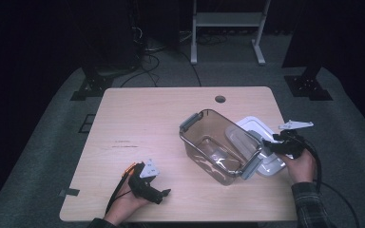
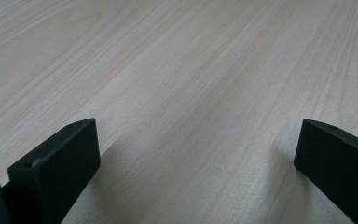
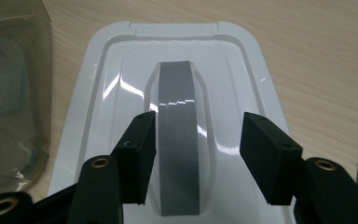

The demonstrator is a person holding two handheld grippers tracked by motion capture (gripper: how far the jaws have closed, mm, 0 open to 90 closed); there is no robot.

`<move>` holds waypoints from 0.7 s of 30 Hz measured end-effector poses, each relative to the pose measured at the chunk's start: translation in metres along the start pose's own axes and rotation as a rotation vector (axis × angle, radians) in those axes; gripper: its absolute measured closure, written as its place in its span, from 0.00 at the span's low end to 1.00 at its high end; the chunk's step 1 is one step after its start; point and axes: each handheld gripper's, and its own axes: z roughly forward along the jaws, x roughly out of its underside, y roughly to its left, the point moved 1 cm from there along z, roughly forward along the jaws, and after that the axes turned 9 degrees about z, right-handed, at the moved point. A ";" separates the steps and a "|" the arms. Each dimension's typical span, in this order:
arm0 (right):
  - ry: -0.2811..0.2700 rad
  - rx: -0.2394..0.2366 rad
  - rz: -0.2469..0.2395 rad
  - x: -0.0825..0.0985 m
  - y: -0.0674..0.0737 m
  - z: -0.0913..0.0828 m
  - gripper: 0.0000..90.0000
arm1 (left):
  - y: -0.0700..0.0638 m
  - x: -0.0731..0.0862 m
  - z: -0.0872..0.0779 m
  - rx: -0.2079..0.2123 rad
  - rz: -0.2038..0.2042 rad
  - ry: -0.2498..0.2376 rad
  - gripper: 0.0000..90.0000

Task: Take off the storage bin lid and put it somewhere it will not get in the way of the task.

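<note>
White lid (image 3: pixel 177 140): the right hand-held gripper (image 3: pixel 198 149) straddles its grey handle (image 3: pixel 178 140), jaws half-open; centre them before squeezing. Left hand-held gripper (image 2: pixel 196 158) idles wide.

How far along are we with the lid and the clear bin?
Done: the white lid lies flat on the table beside the empty clear bin. In hand: the right gripper straddles the lid's grey handle, jaws apart, not gripping. Left: the left gripper rests open.
</note>
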 end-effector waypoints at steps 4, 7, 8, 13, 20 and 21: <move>-0.013 0.009 0.001 0.004 0.001 -0.007 0.40 | 0.000 0.000 0.000 -0.001 -0.003 -0.003 0.00; -0.011 0.028 -0.010 0.009 0.004 -0.012 0.35 | 0.000 0.000 0.000 0.000 -0.003 -0.002 0.00; -0.012 0.036 -0.009 0.010 0.004 -0.013 0.33 | 0.000 0.000 0.000 0.000 -0.003 -0.002 0.00; -0.019 0.054 -0.004 0.016 0.007 -0.024 0.29 | 0.000 0.000 0.000 0.000 -0.002 -0.002 0.00; -0.041 0.030 0.034 0.026 0.010 -0.039 0.16 | 0.000 0.000 0.000 0.000 -0.002 -0.002 0.00; -0.042 0.027 0.040 0.028 0.010 -0.041 0.14 | 0.000 0.000 0.000 0.000 -0.002 -0.002 0.00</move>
